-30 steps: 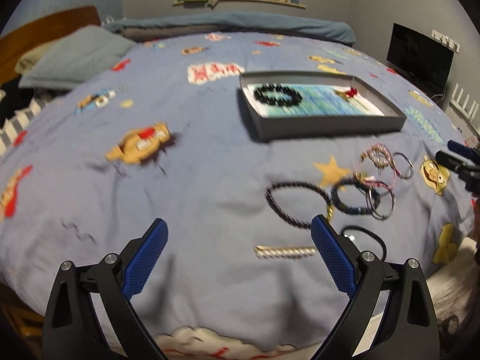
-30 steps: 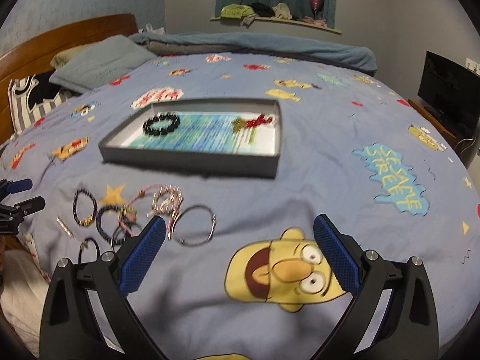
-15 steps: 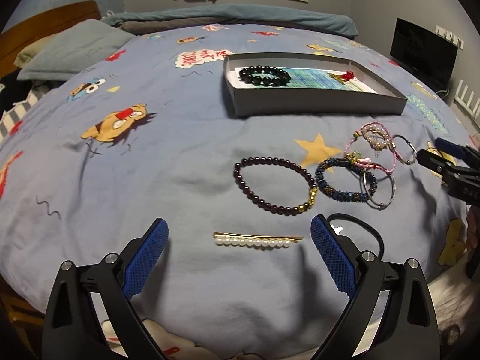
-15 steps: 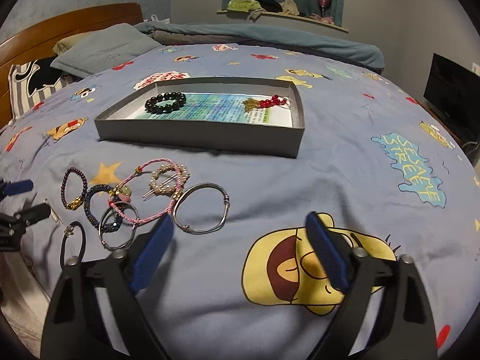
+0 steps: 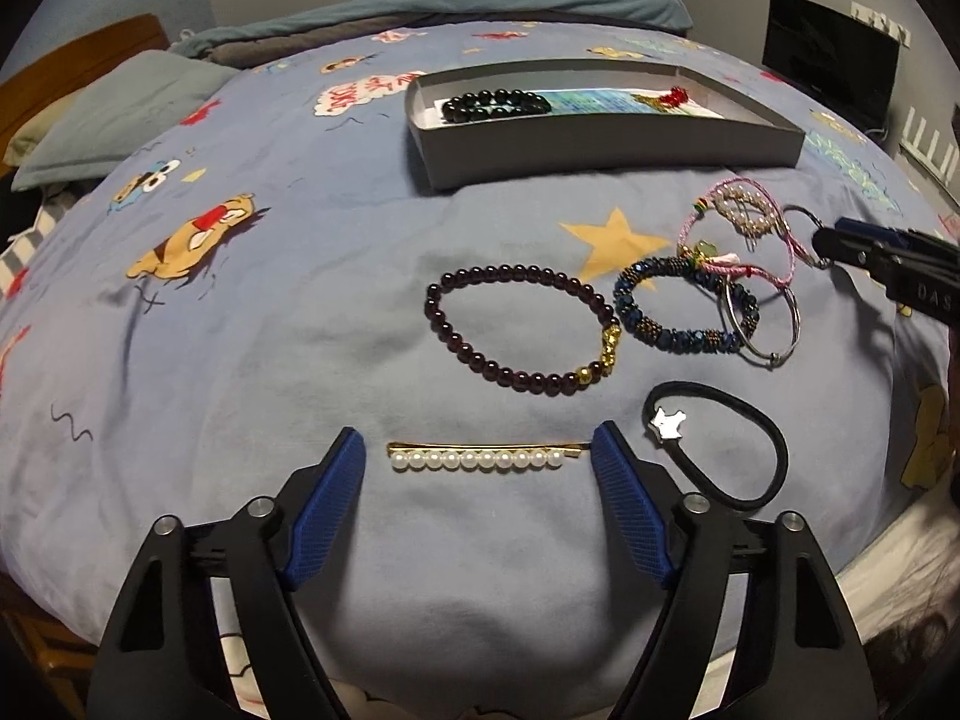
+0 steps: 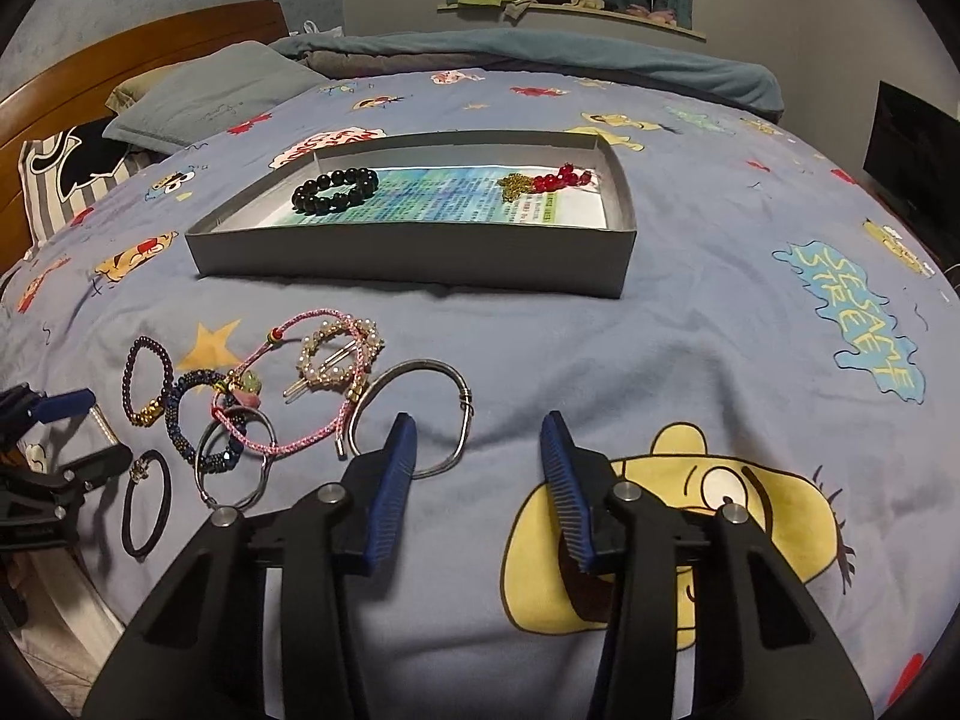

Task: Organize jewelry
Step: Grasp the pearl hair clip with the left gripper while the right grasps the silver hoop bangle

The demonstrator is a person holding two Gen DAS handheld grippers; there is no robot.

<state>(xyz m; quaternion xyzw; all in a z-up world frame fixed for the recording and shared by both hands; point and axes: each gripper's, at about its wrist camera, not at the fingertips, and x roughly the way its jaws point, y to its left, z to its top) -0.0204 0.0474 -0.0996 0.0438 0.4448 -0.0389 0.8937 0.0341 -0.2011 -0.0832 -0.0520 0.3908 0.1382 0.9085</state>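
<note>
Both grippers have dropped closer to the bed since a second ago. The left gripper (image 5: 478,450) now straddles the pearl hair pin (image 5: 480,456) at lower centre of its view, fingers spread wide with the pin lying between the blue pads, gripping nothing. Only this view shows the pin clearly. The right gripper (image 6: 477,438), narrowed to about half open and empty, hovers at the near edge of the silver bangle (image 6: 414,414); only its view looks fully into the grey box (image 6: 414,252) at upper centre, holding a black bead bracelet (image 6: 336,187) and a red bead piece (image 6: 549,181). Loose on the blue cartoon bedspread (image 5: 240,330) lie a dark red bead bracelet (image 5: 522,327), a blue bead bracelet (image 5: 681,306), a pink cord bracelet (image 6: 288,384) and a black hair tie (image 5: 720,450).
</note>
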